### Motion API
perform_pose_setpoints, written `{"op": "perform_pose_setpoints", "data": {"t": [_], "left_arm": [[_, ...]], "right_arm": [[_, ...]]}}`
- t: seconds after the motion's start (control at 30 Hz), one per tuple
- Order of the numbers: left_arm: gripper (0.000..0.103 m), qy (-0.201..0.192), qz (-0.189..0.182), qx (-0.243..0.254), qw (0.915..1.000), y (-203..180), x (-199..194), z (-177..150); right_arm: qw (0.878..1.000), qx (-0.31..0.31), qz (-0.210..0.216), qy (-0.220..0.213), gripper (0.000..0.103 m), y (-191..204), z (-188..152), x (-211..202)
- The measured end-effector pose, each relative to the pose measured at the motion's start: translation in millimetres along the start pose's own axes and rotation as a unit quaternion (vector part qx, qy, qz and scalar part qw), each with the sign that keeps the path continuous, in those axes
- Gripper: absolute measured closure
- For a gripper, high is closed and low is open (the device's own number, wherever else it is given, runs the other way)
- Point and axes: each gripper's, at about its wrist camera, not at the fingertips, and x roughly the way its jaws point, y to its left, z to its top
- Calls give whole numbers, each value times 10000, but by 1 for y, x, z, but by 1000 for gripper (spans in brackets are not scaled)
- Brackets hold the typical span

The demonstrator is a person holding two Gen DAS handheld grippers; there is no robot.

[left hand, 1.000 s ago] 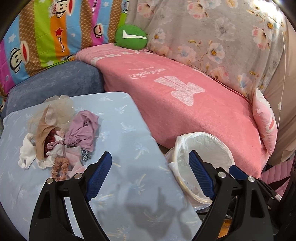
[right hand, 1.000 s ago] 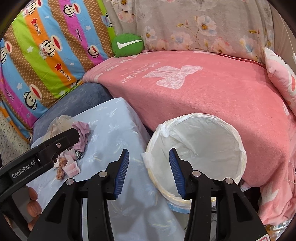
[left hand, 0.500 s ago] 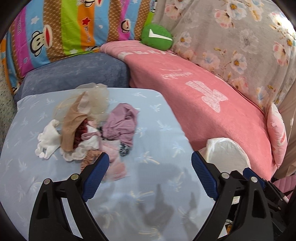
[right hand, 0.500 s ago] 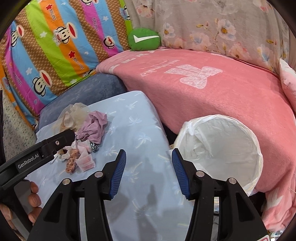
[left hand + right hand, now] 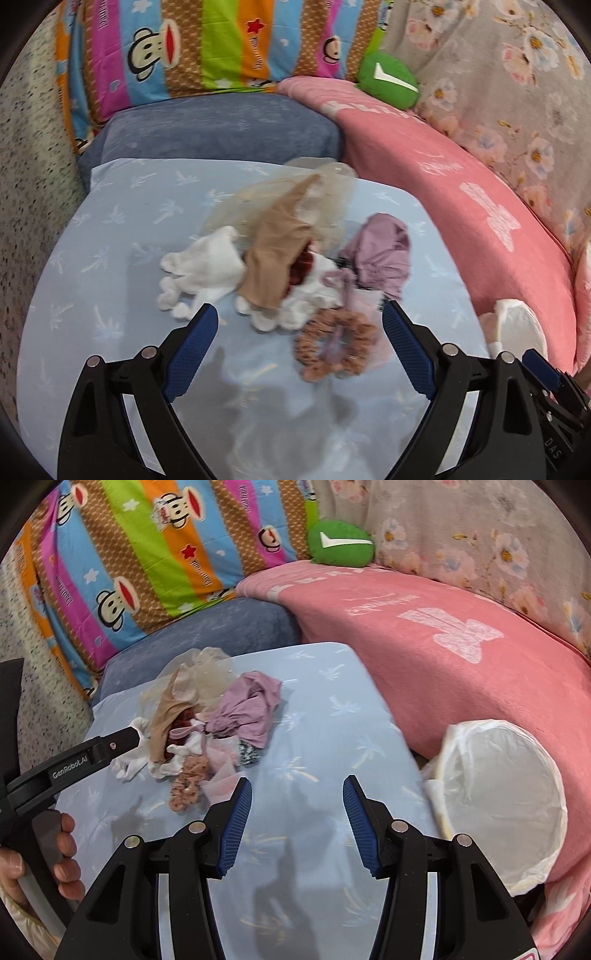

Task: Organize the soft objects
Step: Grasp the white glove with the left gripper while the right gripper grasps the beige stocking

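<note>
A pile of soft things lies on the light blue cover (image 5: pixel 110 258): a white sock (image 5: pixel 207 266), a beige stocking (image 5: pixel 273 254), a mauve cloth (image 5: pixel 380 254), a sheer tan fabric (image 5: pixel 328 184) and a pink-brown scrunchie (image 5: pixel 332 343). My left gripper (image 5: pixel 299 317) hangs wide open just short of the pile, with the scrunchie in front of its gap and untouched. My right gripper (image 5: pixel 297 786) is open over bare cover, with the pile (image 5: pixel 221 731) to its upper left. The white lined bin (image 5: pixel 498 794) stands to its right.
A pink blanket (image 5: pixel 443 664) covers the sofa behind the bin. A green cushion (image 5: pixel 340 544), a striped monkey-print cover (image 5: pixel 147 554) and a blue cushion (image 5: pixel 221 125) ring the back. A hand (image 5: pixel 62 849) holds the left gripper's handle at the left edge.
Both views have swung left. The pile now sits centred before the left gripper, and the bin has slid to the right edge. Both jaws stand slightly wider.
</note>
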Motion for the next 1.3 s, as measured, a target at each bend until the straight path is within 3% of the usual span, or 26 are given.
{"op": "perform_pose_setpoints", "data": {"t": [0.27, 0.53, 0.7, 0.8, 0.87, 0.93, 1.07, 1.2, 1.3], "left_arm": [[16, 64, 243, -301, 9992, 48, 19, 18], [19, 330, 80, -709, 9969, 83, 49, 35], [34, 578, -226, -833, 9946, 87, 65, 38], [50, 758, -469, -868, 9922, 87, 73, 37], [66, 833, -647, -929, 9901, 89, 76, 36], [78, 871, -825, -979, 9879, 91, 75, 36], [90, 809, -905, -931, 9882, 93, 69, 37], [93, 746, -908, -936, 9886, 95, 64, 40], [93, 699, -893, -932, 9892, 95, 61, 42]], "right_arm": [[9994, -234, 192, 150, 52, 45, 12, 30], [9984, -358, 385, 201, 52, 82, 39, 62], [9971, -305, 635, 278, 52, 104, 55, 86], [9962, -325, 716, 362, 52, 117, 61, 103], [9950, -303, 820, 474, 52, 125, 63, 115], [9940, -301, 883, 575, 56, 131, 64, 125], [9907, -346, 1054, 790, 68, 146, 62, 141], [9867, -392, 1227, 991, 81, 158, 59, 156], [9846, -447, 1270, 1114, 98, 165, 54, 165]]}}
